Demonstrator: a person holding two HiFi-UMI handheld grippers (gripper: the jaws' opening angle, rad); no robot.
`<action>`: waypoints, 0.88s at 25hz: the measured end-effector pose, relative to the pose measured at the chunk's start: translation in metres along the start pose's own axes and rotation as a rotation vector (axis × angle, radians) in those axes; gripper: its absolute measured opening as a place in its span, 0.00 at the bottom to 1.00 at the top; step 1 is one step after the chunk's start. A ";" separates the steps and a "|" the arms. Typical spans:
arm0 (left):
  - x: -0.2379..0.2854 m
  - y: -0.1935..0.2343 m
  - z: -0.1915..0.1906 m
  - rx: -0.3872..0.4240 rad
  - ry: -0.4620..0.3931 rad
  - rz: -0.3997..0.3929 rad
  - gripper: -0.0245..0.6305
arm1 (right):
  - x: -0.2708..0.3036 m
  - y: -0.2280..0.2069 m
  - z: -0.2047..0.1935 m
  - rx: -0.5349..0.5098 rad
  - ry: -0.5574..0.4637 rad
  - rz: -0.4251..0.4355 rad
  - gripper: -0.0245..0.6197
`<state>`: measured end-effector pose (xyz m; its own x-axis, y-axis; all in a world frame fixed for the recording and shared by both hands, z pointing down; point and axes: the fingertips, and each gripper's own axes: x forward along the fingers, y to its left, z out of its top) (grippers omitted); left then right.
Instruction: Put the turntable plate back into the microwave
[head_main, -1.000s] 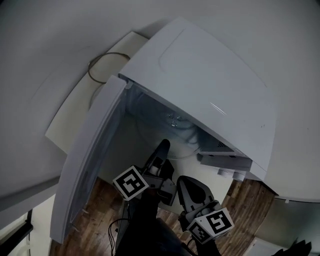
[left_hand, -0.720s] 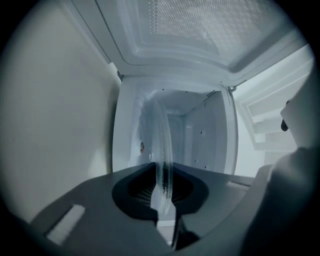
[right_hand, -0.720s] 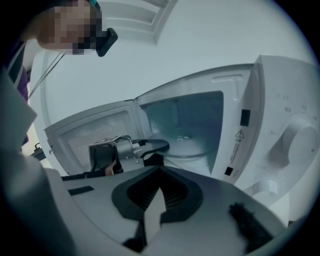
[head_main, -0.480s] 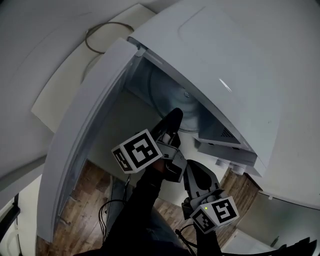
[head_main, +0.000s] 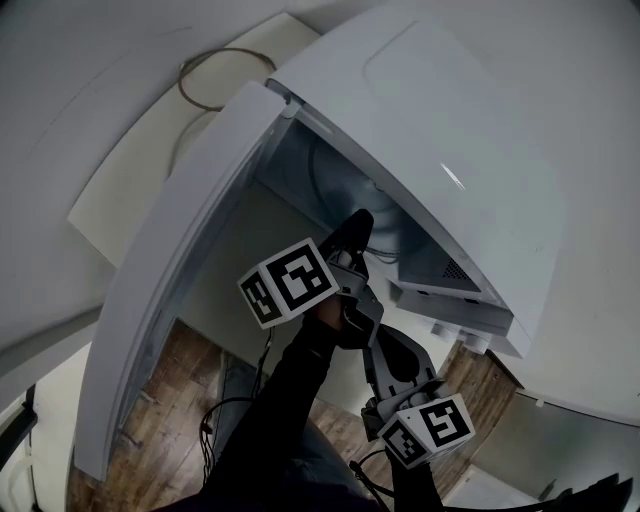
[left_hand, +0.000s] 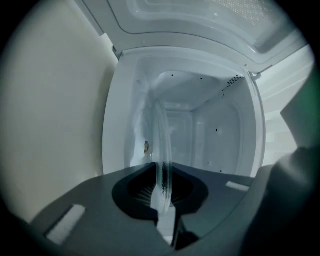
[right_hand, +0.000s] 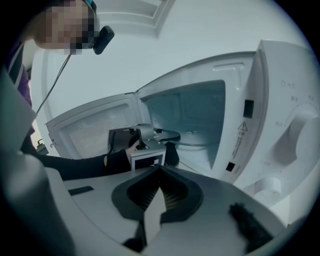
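The white microwave (head_main: 450, 110) stands with its door (head_main: 170, 280) swung open to the left. My left gripper (head_main: 355, 225) reaches level into the cavity, shut on the rim of the clear glass turntable plate (head_main: 340, 190). In the left gripper view the plate (left_hand: 162, 145) runs edge-on from the gripper (left_hand: 162, 200) into the cavity, a little apart from the cavity floor and its small hub (left_hand: 146, 146). My right gripper (head_main: 385, 345) hangs back below the opening, shut and empty (right_hand: 159, 210); its view shows the left gripper (right_hand: 167, 136) and the plate (right_hand: 195, 137) at the cavity mouth.
The control panel with its knobs (right_hand: 290, 135) is right of the opening. The open door's mesh window (right_hand: 90, 130) stands at the left. A looped cable (head_main: 205, 85) lies on the white counter behind the microwave. Wooden floor (head_main: 190, 390) shows below.
My left gripper has pushed further into the cavity with the plate. The right gripper has stayed about where it was, below the opening.
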<state>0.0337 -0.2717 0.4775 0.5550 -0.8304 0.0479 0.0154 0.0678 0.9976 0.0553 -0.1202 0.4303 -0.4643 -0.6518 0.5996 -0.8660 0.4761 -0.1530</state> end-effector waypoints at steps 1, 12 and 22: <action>0.001 0.000 0.000 0.005 0.005 0.007 0.09 | 0.000 0.001 0.000 -0.001 0.000 0.001 0.05; -0.001 0.008 0.002 0.035 0.044 0.174 0.10 | -0.002 0.008 0.000 -0.017 0.000 -0.009 0.05; -0.003 0.009 0.001 0.127 0.109 0.261 0.09 | 0.006 -0.014 0.004 -0.017 -0.006 -0.054 0.05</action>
<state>0.0318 -0.2692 0.4868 0.6126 -0.7292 0.3049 -0.2397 0.1962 0.9508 0.0638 -0.1334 0.4333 -0.4180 -0.6801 0.6023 -0.8867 0.4497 -0.1075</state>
